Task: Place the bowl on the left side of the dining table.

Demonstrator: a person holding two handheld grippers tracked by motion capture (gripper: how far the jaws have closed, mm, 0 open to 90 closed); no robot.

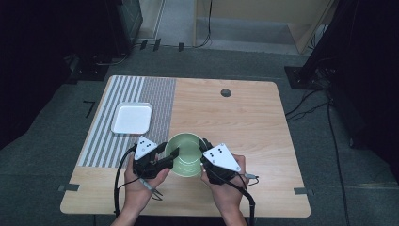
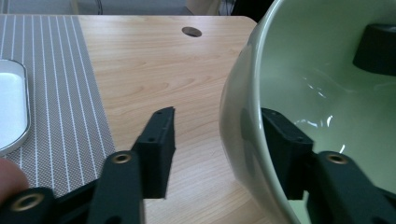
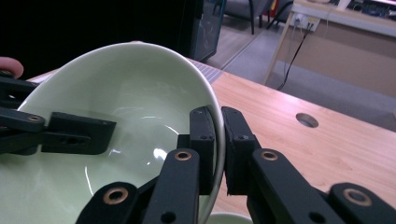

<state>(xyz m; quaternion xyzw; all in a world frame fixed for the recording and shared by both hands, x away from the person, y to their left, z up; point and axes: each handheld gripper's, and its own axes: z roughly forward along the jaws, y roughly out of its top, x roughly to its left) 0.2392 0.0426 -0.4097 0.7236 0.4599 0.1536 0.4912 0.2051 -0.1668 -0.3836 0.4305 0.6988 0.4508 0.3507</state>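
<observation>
The right gripper (image 3: 218, 149) has its jaws pressed narrow on the rim of the green bowl (image 3: 140, 107), one jaw inside and one outside the wall. The left gripper (image 2: 219, 140) stands with its jaws wide apart across the opposite rim: one jaw inside the bowl against the wall, the outer jaw clear of it over bare wood. The bowl sits between the two hands near the front edge of the worktop (image 1: 244, 113), about midway along it, with open wood behind it and to the right. Nothing lies in the bowl. A white tray (image 1: 132, 118), also bare, rests on the striped mat (image 1: 155, 94) toward the left edge, well apart from the bowl. Grey floor surrounds the worktop.
</observation>
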